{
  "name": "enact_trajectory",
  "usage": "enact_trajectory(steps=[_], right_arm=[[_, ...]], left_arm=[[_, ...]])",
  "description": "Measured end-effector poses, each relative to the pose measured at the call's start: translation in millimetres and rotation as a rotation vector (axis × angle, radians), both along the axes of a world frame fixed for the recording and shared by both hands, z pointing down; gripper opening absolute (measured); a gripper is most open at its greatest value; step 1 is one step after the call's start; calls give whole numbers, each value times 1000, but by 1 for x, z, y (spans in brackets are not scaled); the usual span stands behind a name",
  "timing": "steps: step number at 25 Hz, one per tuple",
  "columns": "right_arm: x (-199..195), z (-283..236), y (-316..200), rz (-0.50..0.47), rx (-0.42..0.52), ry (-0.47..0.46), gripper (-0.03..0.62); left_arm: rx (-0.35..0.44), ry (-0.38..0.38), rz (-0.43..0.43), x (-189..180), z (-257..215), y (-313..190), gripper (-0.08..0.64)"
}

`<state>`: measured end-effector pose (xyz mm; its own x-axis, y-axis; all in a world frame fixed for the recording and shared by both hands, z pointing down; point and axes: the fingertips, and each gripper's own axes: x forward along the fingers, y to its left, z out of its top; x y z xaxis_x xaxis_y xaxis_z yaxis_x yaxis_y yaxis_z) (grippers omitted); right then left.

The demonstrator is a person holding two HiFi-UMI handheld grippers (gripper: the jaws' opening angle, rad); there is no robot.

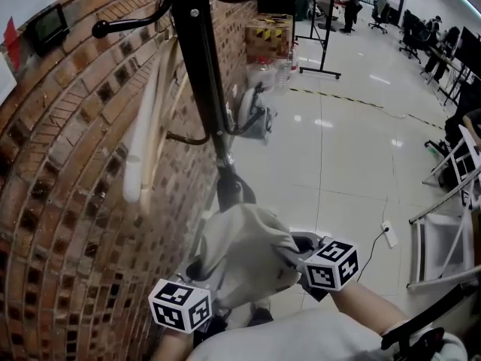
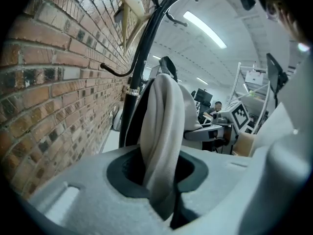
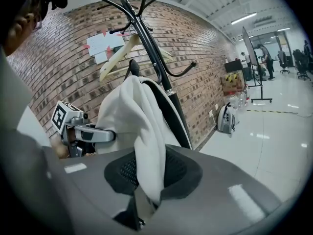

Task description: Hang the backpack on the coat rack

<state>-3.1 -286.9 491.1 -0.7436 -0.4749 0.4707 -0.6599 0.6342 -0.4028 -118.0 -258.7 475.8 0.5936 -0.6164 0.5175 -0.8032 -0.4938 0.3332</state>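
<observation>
The left gripper (image 2: pixel 161 182) pinches a padded strap of the pale backpack (image 1: pixel 244 250). The right gripper (image 3: pixel 146 180) clamps its fabric (contents unseen), beside the black coat rack (image 1: pixel 201 59).

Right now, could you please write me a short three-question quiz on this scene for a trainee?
1. True or false: the left tongs and right tongs both grip the backpack.
2. The wall beside the rack is made of: A glass, B brick, C wood?
3. Fill in: a pale ____ hangs on the rack.
Key: 1 true; 2 B; 3 hanger.
</observation>
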Motion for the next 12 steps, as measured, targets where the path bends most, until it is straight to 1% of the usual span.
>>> enact_trajectory(steps=[12], right_arm=[[-3, 40, -43, 34, -60, 20, 61]], left_arm=[[-65, 7, -17, -2, 39, -43, 86]])
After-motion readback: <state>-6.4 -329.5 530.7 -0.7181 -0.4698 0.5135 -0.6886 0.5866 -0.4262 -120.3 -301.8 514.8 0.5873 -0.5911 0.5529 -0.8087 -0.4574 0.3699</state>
